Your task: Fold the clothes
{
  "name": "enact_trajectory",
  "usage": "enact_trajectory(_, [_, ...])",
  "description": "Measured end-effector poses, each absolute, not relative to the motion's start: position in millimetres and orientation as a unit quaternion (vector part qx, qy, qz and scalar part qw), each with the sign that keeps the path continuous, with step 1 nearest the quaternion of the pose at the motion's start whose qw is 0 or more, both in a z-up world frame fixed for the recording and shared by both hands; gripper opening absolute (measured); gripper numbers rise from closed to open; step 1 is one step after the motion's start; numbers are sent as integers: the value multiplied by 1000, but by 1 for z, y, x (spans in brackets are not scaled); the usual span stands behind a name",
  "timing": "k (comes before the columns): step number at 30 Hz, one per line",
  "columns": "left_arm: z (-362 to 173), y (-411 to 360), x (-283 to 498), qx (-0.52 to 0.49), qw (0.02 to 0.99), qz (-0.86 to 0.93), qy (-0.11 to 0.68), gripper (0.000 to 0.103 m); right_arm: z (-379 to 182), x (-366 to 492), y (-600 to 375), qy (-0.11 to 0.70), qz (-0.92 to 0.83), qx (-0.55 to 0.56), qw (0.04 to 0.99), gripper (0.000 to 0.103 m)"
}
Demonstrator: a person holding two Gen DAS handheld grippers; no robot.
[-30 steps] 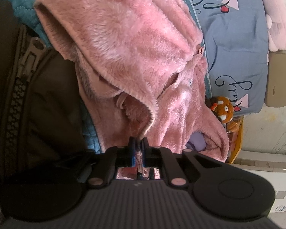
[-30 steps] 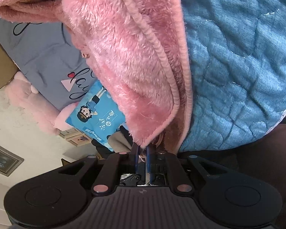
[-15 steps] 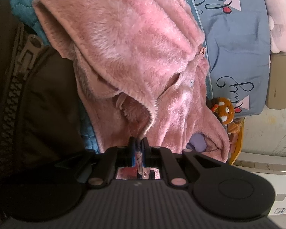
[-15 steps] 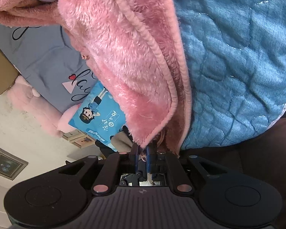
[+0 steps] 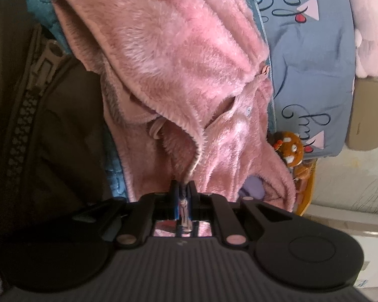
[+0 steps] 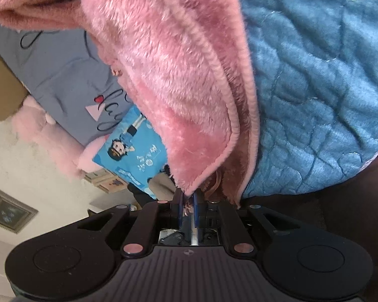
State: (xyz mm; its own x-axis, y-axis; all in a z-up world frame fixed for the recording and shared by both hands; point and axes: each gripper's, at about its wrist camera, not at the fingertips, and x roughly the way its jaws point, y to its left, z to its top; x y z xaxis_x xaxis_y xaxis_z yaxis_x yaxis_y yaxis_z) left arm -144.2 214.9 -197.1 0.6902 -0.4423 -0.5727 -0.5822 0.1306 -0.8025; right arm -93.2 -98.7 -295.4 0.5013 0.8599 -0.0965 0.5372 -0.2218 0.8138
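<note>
A fluffy pink fleece garment point(image 5: 179, 75) fills the middle of the left wrist view, with a hood-like fold at the top left and small snap buttons along its front. My left gripper point(image 5: 183, 188) is shut on the garment's piped edge at the bottom of that view. Seen from the right wrist, the same pink fleece garment point(image 6: 168, 75) hangs over a blue quilted cover point(image 6: 315, 88). My right gripper point(image 6: 188, 196) is shut on a corner of its ribbed hem.
A dark jacket with a heavy zipper point(image 5: 25, 115) lies at the left. A grey pillow with script lettering point(image 5: 315, 75), a pink plush point(image 5: 370, 25), an orange toy point(image 5: 289, 148) and a blue printed packet point(image 6: 131, 151) lie beyond the garment.
</note>
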Motion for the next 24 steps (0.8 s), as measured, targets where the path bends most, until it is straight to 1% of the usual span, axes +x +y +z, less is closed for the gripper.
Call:
enact_trajectory(7, [-195, 217, -146, -669, 636, 54, 382, 6, -294, -93, -95, 463, 194, 754, 424, 9])
enact_trajectory(13, [-190, 213, -147, -655, 647, 50, 387, 6, -291, -90, -89, 463, 191, 751, 431, 9])
enact_trajectory(18, [-191, 217, -151, -662, 643, 49, 382, 6, -293, -90, -89, 452, 183, 765, 421, 8])
enact_trajectory(24, [-188, 219, -149, -642, 661, 49, 385, 7, -294, -88, -88, 457, 181, 764, 418, 8])
